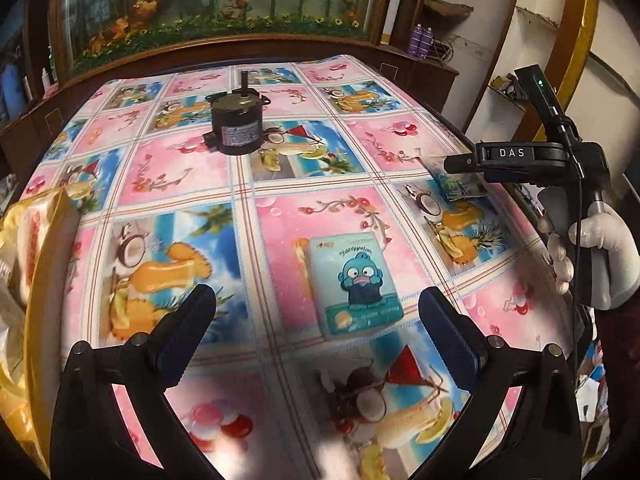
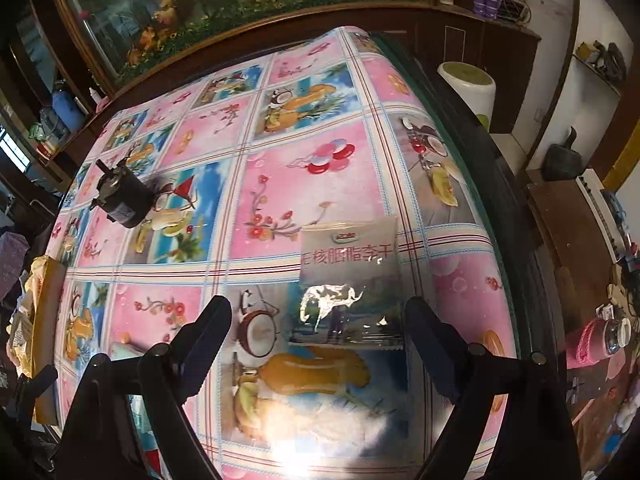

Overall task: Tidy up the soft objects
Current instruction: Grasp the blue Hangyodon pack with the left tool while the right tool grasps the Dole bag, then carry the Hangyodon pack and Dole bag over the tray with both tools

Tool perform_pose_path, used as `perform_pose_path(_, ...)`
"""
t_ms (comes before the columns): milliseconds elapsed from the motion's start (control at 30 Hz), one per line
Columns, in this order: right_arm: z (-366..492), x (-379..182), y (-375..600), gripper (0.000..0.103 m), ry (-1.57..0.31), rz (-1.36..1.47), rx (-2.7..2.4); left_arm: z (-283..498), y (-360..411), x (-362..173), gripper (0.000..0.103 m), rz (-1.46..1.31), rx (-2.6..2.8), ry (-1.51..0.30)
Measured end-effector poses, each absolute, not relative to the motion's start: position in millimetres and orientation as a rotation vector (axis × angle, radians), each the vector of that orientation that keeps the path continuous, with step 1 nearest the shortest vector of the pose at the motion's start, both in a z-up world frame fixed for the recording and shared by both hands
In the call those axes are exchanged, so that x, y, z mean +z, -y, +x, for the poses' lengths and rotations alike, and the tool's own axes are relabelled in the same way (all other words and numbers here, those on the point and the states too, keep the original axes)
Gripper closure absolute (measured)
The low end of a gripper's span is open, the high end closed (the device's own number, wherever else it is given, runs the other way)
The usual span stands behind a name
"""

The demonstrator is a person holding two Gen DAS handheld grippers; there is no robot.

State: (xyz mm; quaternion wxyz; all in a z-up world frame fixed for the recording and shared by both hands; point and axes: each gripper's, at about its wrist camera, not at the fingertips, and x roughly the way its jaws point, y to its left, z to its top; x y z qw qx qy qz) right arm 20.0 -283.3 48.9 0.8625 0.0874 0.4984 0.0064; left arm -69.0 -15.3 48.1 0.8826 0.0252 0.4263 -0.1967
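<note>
Tissue pack (image 1: 354,282), snack pouch (image 2: 350,284) lying flat

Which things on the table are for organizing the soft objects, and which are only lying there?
For the job:
- tissue pack
- snack pouch
- yellow bag

Lying about:
- black motor
- white canister, beside the table

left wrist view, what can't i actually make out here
- Yellow bag: cut off by the left edge, so its contents are unknown.
- Snack pouch: partly covered by the right gripper, print unreadable.
- Motor: label too small to read.
- Tissue pack: small print blurred.
</note>
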Motion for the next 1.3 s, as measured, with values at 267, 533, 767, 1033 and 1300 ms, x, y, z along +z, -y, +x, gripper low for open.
perform_pose_path(267,43,30,270,0.013,-1.041,0.035,-0.040,-31,51,7,0.001,0.177,-0.355,-0.996)
perform_pose_path(533,44,24,250,0.043,-1.043,-0.038,0.046,-24,37,8,0.047,0.125,-0.343,-0.953)
perform_pose_path(767,30,30,252,0.047,-1.041,0.100,0.138,-26,3,16,0.058,-0.035,-0.400,-0.993)
perform_pose_path(1033,-1,54,238,0.047,-0.988,0.163,0.213,-52,-33,36,0.062,-0.131,-0.432,-0.938)
perform_pose_path(1300,-22,90,164,0.047,-0.933,0.124,0.399,-94,-129,84,0.062,-0.277,-0.294,-0.837)
